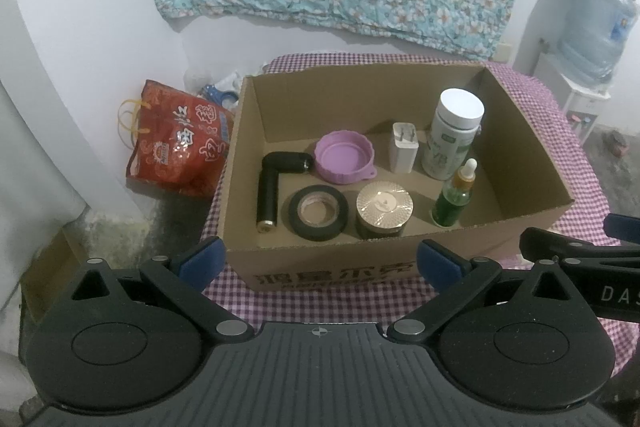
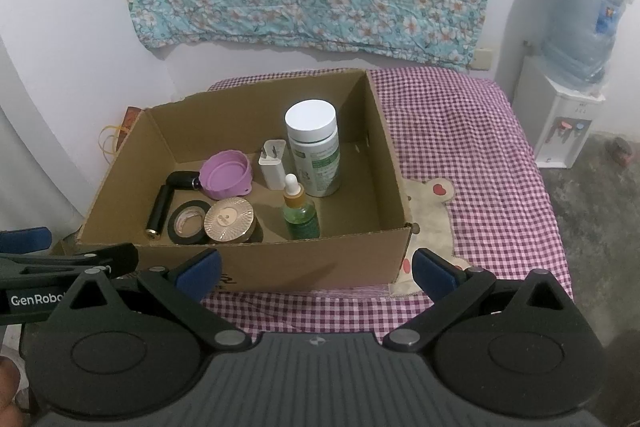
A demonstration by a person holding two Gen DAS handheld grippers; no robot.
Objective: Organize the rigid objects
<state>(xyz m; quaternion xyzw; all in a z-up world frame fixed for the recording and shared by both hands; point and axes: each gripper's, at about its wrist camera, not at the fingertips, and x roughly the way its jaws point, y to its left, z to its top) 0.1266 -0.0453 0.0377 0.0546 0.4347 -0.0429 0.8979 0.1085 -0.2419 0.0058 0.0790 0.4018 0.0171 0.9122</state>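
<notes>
red bag (image 1: 176,139): part-hidden by box (image 1: 240,163) | bottle label (image 1: 442,151): unreadable

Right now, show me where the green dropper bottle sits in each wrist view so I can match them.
Left wrist: green dropper bottle stands upright near the box's front right, right of the gold-lidded jar.
Right wrist: green dropper bottle stands at front centre of the box, again right of that jar.
Shared landmark: the white-capped bottle just behind it.
</notes>
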